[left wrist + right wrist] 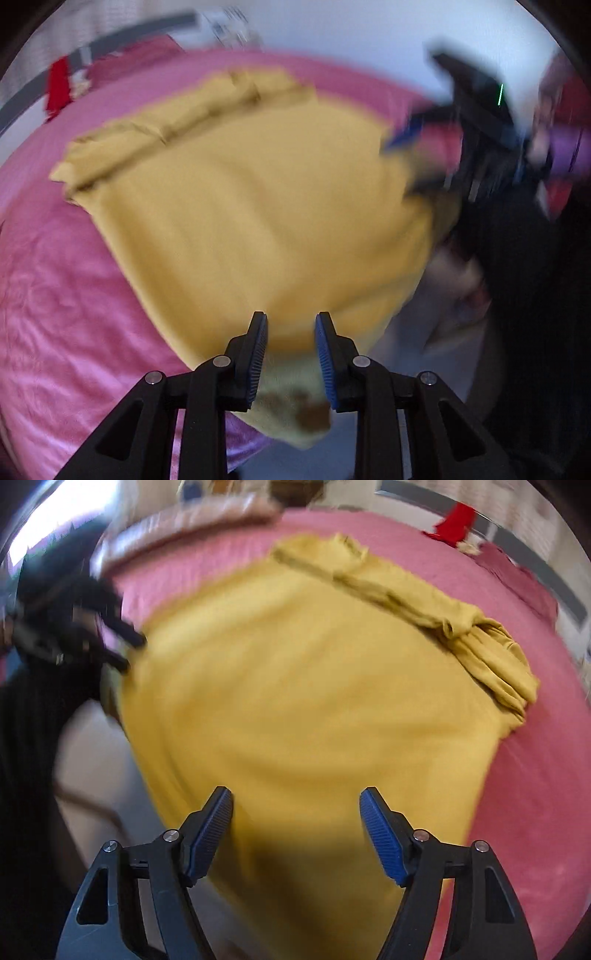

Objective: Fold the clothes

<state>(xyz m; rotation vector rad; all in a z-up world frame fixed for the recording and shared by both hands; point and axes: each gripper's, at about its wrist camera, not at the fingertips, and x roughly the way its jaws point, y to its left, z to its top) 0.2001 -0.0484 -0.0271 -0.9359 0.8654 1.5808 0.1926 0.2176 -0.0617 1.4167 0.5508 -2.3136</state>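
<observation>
my left gripper has its jaws a narrow way apart with nothing pinched, the blue pads hanging above the near hem of the mustard-yellow garment. my right gripper stands with jaws wide, also empty, poised over the same cloth nearer its other side. the garment lies spread on the pink bedspread, its near edge drooping off the side of the bed, and a sleeve already lies folded in along the far edge. both views are smeared, so i can't quite tell whether the pale patch under my left pads is the inside of the hem or a label.

the step in hand looks to me like taking the near edge at two corners to bring it over. to do it well i'd come down straight, bite only the hem, both layers together, and keep my two grips level, so the fold lands square and the tucked sleeve isn't dragged loose.
</observation>
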